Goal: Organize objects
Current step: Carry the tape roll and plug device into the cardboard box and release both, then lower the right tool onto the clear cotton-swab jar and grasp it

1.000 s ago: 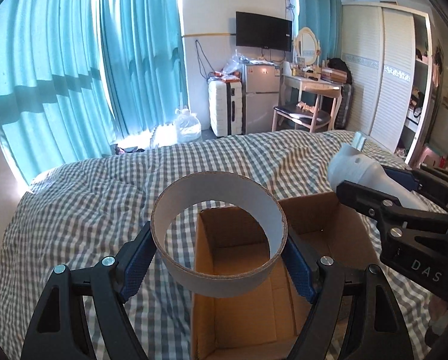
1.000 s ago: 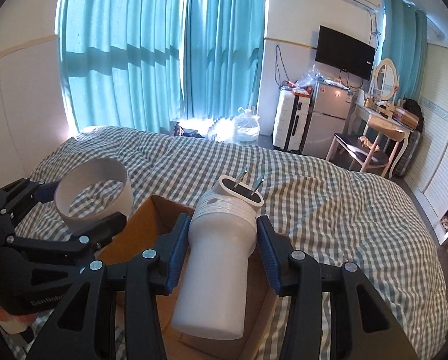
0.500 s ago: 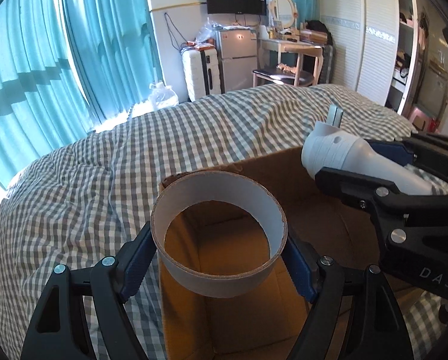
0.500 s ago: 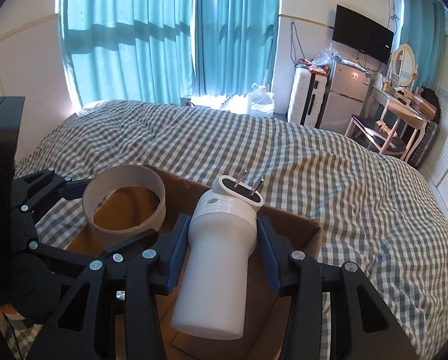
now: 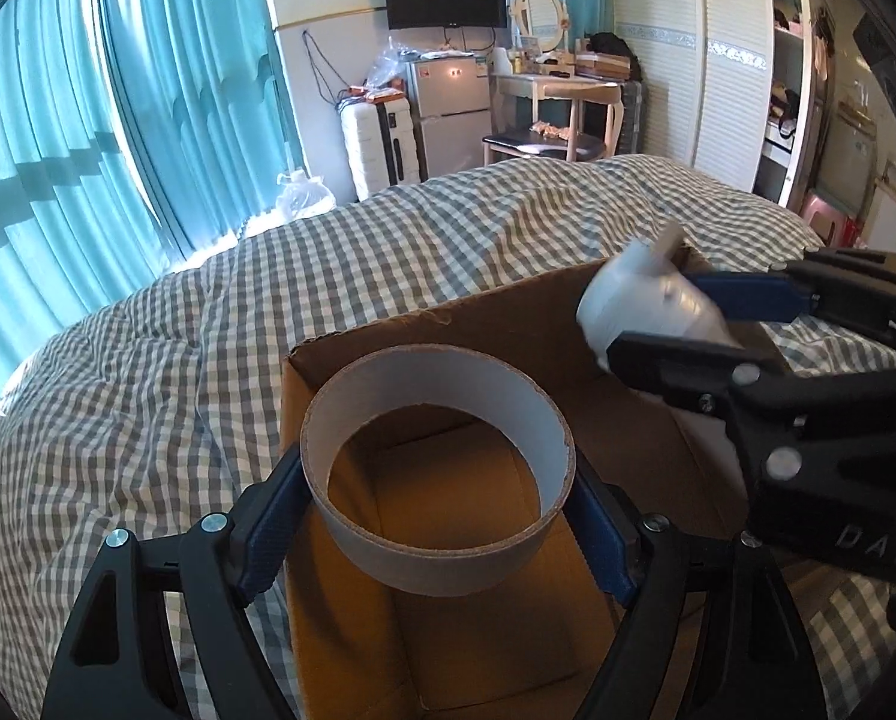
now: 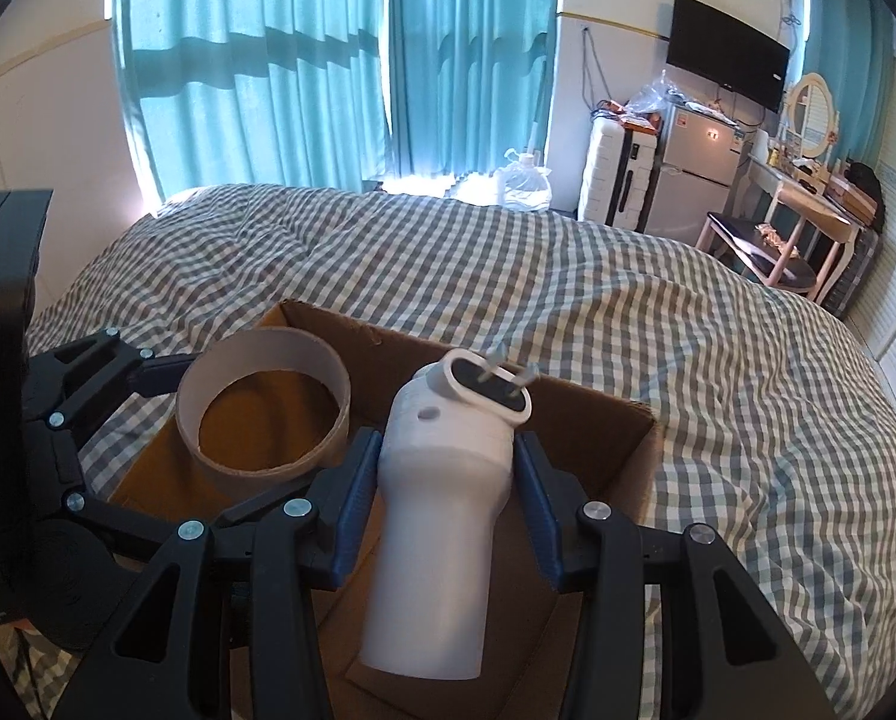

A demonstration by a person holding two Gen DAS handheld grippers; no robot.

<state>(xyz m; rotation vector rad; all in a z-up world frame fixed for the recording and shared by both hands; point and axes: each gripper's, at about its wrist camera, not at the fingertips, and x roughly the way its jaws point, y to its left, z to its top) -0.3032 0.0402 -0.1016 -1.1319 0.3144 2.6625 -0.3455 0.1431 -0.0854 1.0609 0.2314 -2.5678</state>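
My left gripper (image 5: 436,510) is shut on a wide cardboard ring (image 5: 442,564) and holds it over the left part of an open cardboard box (image 5: 508,312) that sits on the bed. My right gripper (image 6: 448,480) is shut on a white plug-in device (image 6: 436,540) with two metal prongs on top, held over the right part of the same box (image 6: 604,414). The ring also shows in the right wrist view (image 6: 262,414), and the white device shows blurred in the left wrist view (image 5: 646,312). The box's inside looks bare where visible.
The box rests on a bed with a grey-and-white checked cover (image 6: 568,276). Teal curtains (image 6: 268,60) hang behind the bed. A white suitcase (image 5: 382,144), a small fridge (image 5: 454,102), a dressing table with chair (image 5: 556,114) and a wardrobe (image 5: 724,60) stand beyond.
Both grippers have moved forward and down over the box with their objects still held. The white device has dropped closer to the box's far right rim.
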